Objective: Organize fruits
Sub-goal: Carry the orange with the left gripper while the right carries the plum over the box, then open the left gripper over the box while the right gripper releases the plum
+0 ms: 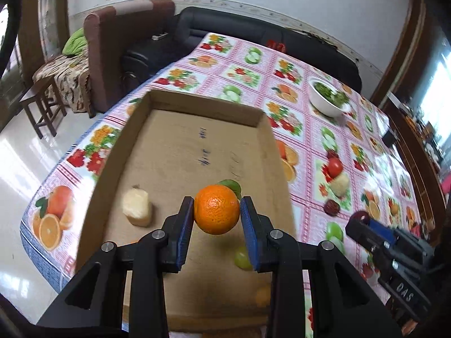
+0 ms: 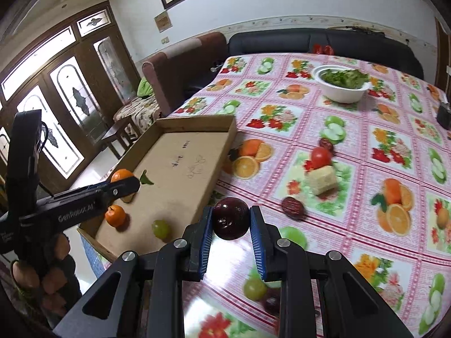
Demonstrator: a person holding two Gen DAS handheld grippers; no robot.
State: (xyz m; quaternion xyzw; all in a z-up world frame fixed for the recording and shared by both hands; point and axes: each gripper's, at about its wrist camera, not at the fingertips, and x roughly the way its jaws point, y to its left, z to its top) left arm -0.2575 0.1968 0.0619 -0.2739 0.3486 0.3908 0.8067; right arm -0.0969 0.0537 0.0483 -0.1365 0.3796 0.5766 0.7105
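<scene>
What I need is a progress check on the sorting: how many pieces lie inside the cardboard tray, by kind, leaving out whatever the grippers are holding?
small orange: 1
green grape: 1
pale cut chunk: 1
Total: 3

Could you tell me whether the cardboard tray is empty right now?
Not empty: the cardboard tray holds a small orange and a green grape.
</scene>
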